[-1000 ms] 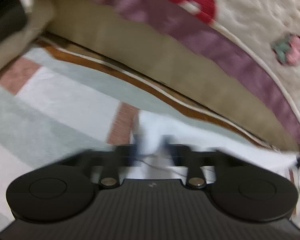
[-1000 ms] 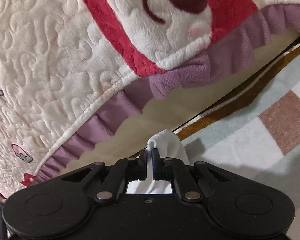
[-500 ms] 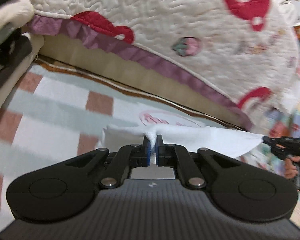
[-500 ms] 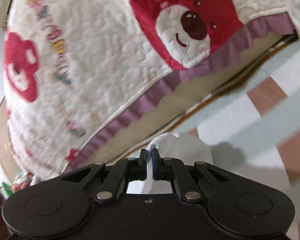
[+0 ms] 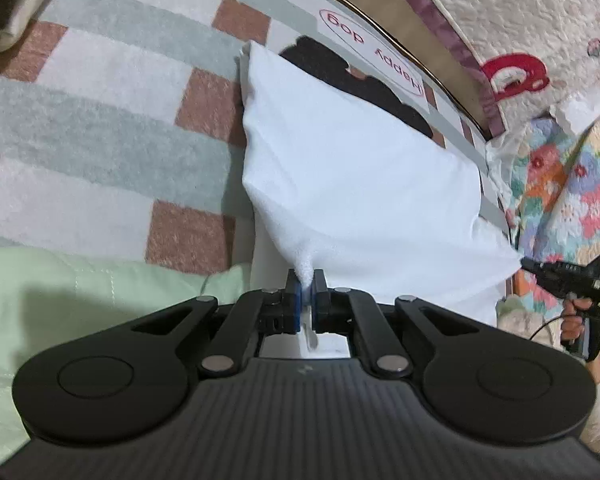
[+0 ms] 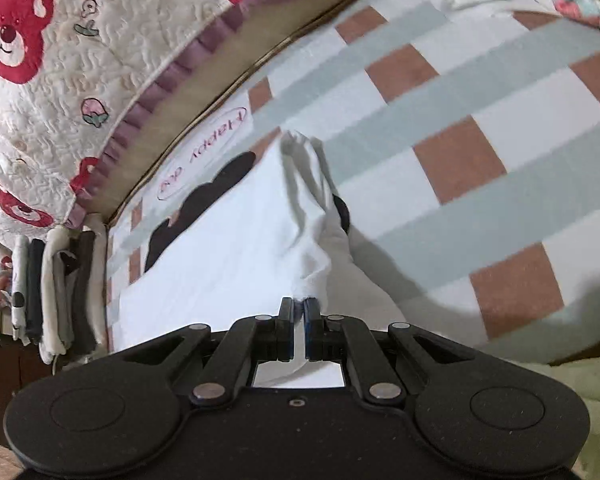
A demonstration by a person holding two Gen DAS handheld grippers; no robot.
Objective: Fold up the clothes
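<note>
garment (image 5: 360, 184) on checked blanket (image 5: 100, 128), quilt (image 6: 60, 60) behind, stacked clothes (image 6: 56, 292) at blanket's edge

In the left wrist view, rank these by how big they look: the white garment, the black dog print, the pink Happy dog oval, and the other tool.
1. White garment, by far the largest.
2. Black dog print, partly hidden by the garment.
3. Pink oval and the right tool: too close to rank, and fisheye distortion blurs it.

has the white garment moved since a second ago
Yes. The white garment now spreads out over the checked blanket, covering part of its dark dog print; earlier it was bunched near the quilt.
</note>
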